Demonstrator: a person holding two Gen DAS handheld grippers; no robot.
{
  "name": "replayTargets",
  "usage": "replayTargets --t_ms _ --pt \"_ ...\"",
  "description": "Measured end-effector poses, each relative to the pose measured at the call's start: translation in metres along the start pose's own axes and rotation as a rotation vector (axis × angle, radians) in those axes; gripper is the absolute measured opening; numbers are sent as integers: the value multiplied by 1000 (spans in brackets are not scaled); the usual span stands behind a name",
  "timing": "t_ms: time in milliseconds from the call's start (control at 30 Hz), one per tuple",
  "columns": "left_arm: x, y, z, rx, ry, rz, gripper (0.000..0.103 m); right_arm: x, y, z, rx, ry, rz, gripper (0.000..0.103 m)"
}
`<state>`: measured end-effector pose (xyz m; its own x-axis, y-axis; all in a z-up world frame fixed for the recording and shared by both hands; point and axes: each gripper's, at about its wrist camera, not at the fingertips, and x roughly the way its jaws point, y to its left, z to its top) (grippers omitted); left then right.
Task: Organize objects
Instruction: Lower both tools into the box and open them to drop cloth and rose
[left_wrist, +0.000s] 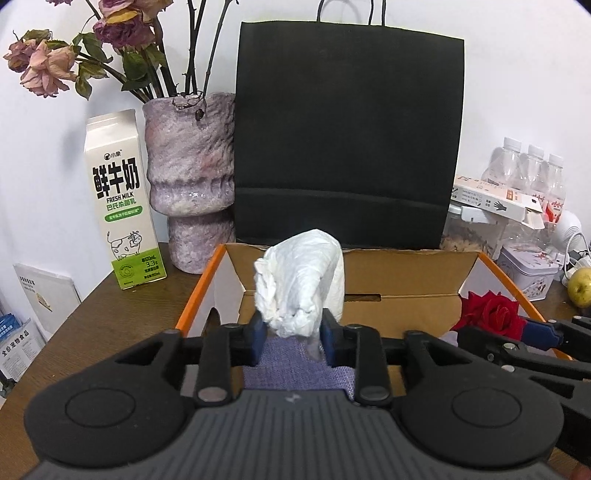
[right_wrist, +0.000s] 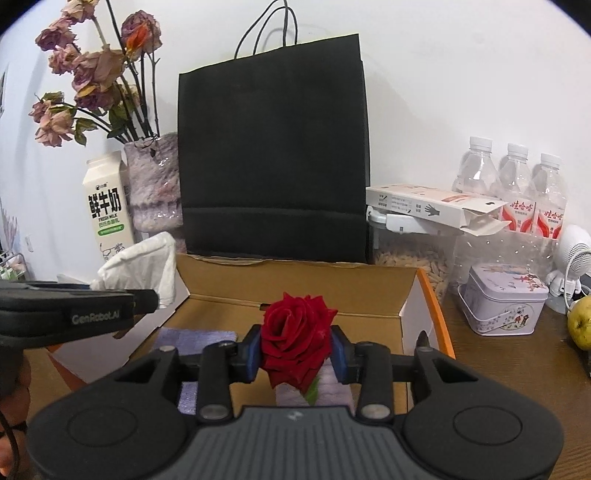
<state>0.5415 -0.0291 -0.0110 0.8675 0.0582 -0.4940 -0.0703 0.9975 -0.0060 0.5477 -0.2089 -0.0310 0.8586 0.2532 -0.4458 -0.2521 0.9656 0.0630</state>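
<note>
My left gripper is shut on a crumpled white tissue, which stands up between the blue pads over an open cardboard box with an orange rim. A purple cloth lies on the box floor below it. My right gripper is shut on a red rose, the bloom filling the gap between the pads, also over the box. In the right wrist view the left gripper comes in from the left with the tissue. The rose shows at the right of the left wrist view.
A black paper bag stands right behind the box. To its left are a vase of dried roses and a milk carton. To the right are water bottles, a white carton, a tin and a green fruit.
</note>
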Motion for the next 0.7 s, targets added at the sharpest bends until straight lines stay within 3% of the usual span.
replayTargets --t_ms 100,133,200,267,300,367,433,700 --pt "1 2 0 -6 0 11 46 0 -2 1 4 -1 -21 45" --pt "1 3 0 -8 -1 14 50 1 -3 1 8 1 -29 53" --pt "1 4 0 -13 -4 17 63 1 -5 2 12 -2 -49 70" --pt "0 6 0 -16 -15 31 82 -1 -5 2 12 -10 -70 86" --pt "-1 6 0 -17 -23 37 86 -1 -5 2 13 -15 -78 88" --pt "-3 6 1 -23 -40 48 103 -2 -6 3 13 -18 -89 94" --pt "-5 7 1 -29 -56 66 103 -1 -7 4 14 -16 -102 102" --pt "-4 8 1 -34 -50 69 103 -2 -7 5 9 -14 -104 103"
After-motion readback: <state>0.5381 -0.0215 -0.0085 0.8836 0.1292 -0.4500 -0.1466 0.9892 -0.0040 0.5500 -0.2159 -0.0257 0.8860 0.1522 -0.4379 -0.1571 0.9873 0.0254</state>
